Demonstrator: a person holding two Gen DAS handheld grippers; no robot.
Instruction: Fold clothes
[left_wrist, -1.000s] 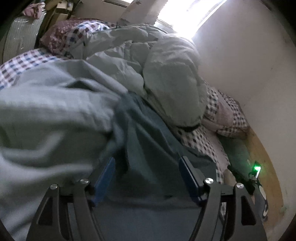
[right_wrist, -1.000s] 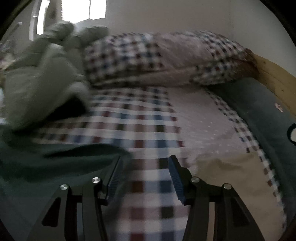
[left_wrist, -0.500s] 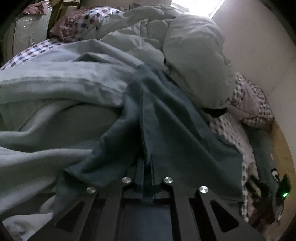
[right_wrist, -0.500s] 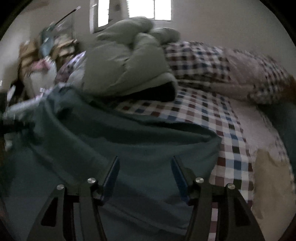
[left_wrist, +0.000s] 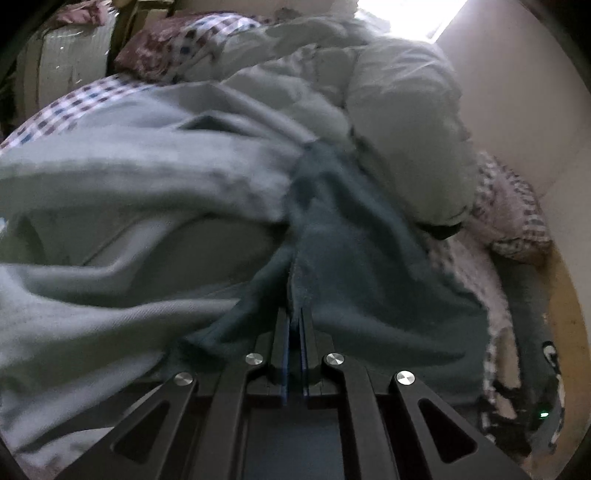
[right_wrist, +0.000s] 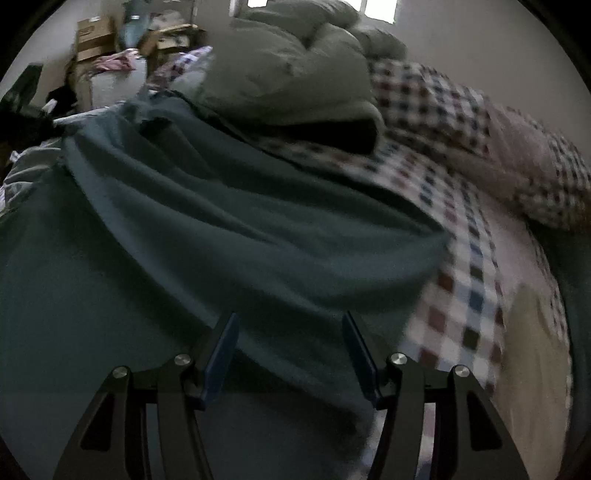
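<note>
My left hand-held gripper (left_wrist: 294, 325) is clenched on a raised fold of the dark teal garment (left_wrist: 354, 236), which spreads across the bed (right_wrist: 465, 295) beside a pale blanket (left_wrist: 140, 192). My right hand-held gripper (right_wrist: 290, 332) is released, its blue pads (right_wrist: 221, 354) hovering apart above the same cloth near its edge.

Cloth (left_wrist: 354, 229) edge: disappearing between the closed pads of the left gripper (left_wrist: 294, 325), so the pinched part is hiding.
Cloth, near end: running off the right view's bottom edge.
Sheet (right_wrist: 461, 280): blurring, checks smearing.
Clutter (right_wrist: 110, 48): sitting too small to tell.
Light (left_wrist: 543, 414): glowing; source unclear.
</note>
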